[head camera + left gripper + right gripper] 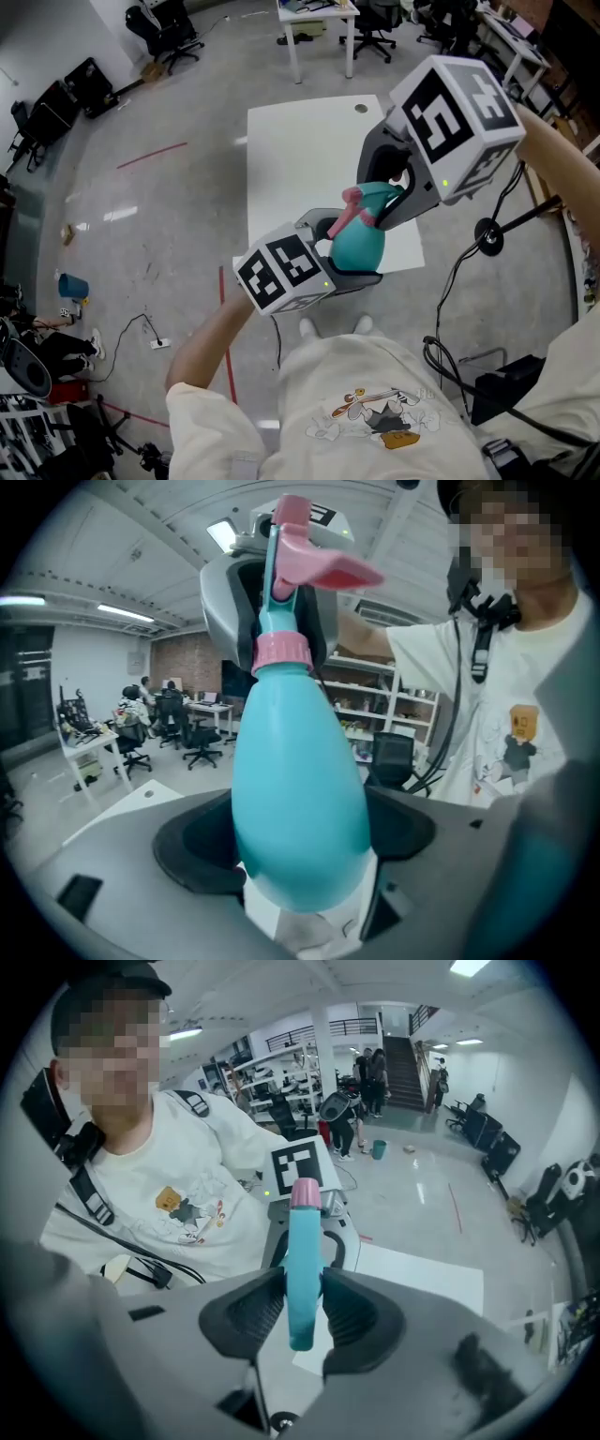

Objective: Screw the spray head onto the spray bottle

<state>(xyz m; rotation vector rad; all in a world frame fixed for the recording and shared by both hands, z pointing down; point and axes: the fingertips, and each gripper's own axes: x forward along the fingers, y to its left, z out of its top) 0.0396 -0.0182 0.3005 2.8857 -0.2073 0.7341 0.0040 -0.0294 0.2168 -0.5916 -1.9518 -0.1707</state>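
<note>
A teal spray bottle is held in the air above the near edge of the white table. My left gripper is shut on its round body, jaws hugging both sides. The spray head, teal with a pink trigger and pink collar, sits on the bottle's neck. My right gripper comes in from the upper right and is shut on the spray head, whose teal stem is pinched between the ribbed pads. The neck thread is hidden under the collar.
The person in a white printed shirt stands just below the grippers. Black cables trail on the floor at the right. Office chairs and desks stand at the far end, and red tape marks the grey floor.
</note>
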